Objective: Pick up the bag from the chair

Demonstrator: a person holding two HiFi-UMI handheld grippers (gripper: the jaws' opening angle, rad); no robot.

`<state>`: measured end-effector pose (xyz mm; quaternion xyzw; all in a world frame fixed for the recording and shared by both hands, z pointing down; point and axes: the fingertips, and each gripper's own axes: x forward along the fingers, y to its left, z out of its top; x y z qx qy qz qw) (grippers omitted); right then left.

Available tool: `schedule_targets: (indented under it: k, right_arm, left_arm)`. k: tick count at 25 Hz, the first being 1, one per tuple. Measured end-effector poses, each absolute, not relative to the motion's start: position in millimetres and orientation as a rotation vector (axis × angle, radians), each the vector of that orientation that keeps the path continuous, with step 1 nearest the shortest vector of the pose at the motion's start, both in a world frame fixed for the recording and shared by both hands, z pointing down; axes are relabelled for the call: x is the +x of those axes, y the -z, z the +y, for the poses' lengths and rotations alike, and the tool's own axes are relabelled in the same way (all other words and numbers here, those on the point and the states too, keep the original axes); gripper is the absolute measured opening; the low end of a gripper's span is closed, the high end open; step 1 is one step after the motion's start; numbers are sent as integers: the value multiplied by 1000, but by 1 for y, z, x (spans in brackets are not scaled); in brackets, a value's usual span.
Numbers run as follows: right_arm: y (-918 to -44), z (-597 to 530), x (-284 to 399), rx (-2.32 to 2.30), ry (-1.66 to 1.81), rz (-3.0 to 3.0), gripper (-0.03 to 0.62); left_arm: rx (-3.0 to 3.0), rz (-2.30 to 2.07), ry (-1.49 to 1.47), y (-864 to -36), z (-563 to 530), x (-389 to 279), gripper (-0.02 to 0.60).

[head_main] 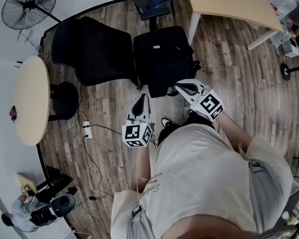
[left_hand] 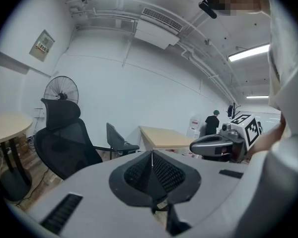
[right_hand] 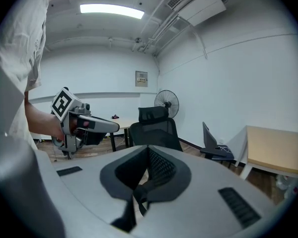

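So the big black boxy fabric bag [head_main: 163, 59] is parked on a seat it almost completely covers, right beside a black mesh office chair [head_main: 92, 51] on the wood-plank floor [head_main: 229, 78]. The left gripper [head_main: 141, 99] and the right gripper [head_main: 181, 87] are both clenched tight with nothing in them. They hover near the bag's front edge and don't seem to touch it.

My guess on handling: it's soft-sided cloth, so it'll sag and fold if you pinch a flat panel. At that bulk it's probably not light either. It's not fragile-looking or slippery, just floppy. I can't really make out a handle from above. If there's a top strap, that's the spot. Otherwise I'd take the top edge seam with both grippers, one on each side, so it lifts level.
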<state>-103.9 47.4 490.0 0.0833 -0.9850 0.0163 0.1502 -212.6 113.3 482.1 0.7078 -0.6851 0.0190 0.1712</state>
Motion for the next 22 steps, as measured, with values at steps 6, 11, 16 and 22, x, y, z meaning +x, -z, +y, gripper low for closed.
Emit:
schedule_targets:
  k: [6,11,16,22]
  right_arm:
    - [-486,27,-83,461,-63,-2786,-5]
    - [-491,8,-68,555,-92,-2755,-5]
    - [-500,-12,-63,579,-139,-2759,-5]
    - [-506,-38,-70,550,-131,-2793,-5]
  left_arm:
    - [2091,-1849,-77,-487,97,-224,15]
    - [2095,-1798,-92,-496,77,-225,15]
    - [2120,-1767,-143,-492,57,-214,15]
    - [2162,-1735,-226,-492,39,-207,17]
